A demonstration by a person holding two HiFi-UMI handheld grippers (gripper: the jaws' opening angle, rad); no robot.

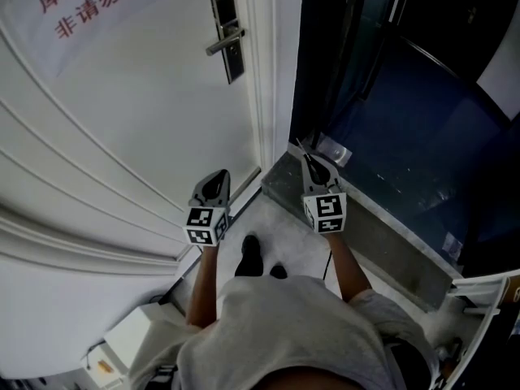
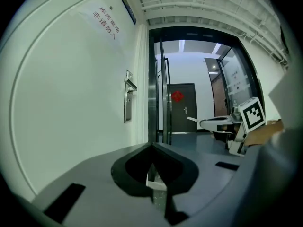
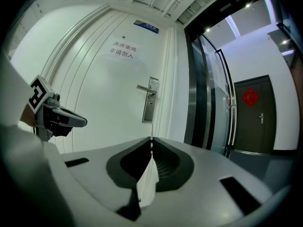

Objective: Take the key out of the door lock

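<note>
Left gripper (image 1: 218,174) and right gripper (image 1: 309,158), both closed, apart from door handle (image 1: 225,42).

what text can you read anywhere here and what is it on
"库房重地" over "非请勿入": red print on the paper sign on the white door.
Blue plate above that door: too small to read.
Red ornament on the dark far door: blurred, unreadable.

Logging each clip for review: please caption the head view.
Person faces the white door, left gripper and right gripper held low, the right pinching a thin sliver, likely the key.
</note>
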